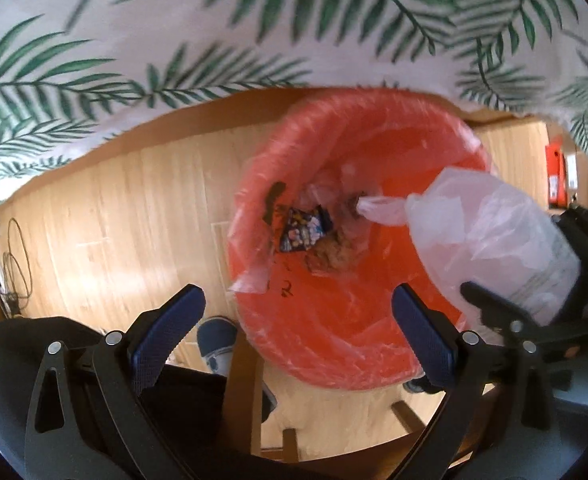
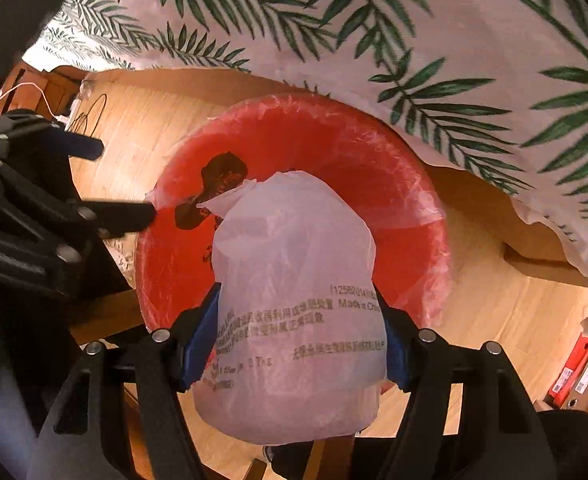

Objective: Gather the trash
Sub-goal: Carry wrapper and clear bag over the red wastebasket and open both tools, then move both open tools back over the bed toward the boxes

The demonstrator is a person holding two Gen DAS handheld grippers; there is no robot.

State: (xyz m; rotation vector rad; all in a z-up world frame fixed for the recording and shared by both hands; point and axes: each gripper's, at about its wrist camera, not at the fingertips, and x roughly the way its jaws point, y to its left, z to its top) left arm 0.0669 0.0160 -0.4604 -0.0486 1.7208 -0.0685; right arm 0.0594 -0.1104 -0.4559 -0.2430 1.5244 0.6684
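A red bin (image 1: 334, 344) lined with clear plastic stands on the wooden floor below both grippers. A colourful wrapper (image 1: 304, 230) and brown scraps (image 1: 336, 258) lie at its bottom. My left gripper (image 1: 296, 328) hangs over the bin's near rim, open, with nothing between its blue pads (image 1: 170, 328). In the right wrist view it shows at the left edge as the left gripper (image 2: 110, 180). My right gripper (image 2: 298, 332) is shut on a stuffed white plastic bag (image 2: 294, 248) with grey print, which is tilted down over the bin's mouth (image 2: 334, 112). The same bag (image 1: 486, 232) enters the left wrist view from the right.
A tablecloth with green palm leaves (image 1: 254, 20) hangs over the table edge just behind the bin. Cables (image 1: 14, 264) lie on the floor at the left. Red folders (image 2: 574, 364) stand at the right. A person's shoe (image 1: 216, 340) and wooden legs (image 1: 246, 400) are beside the bin.
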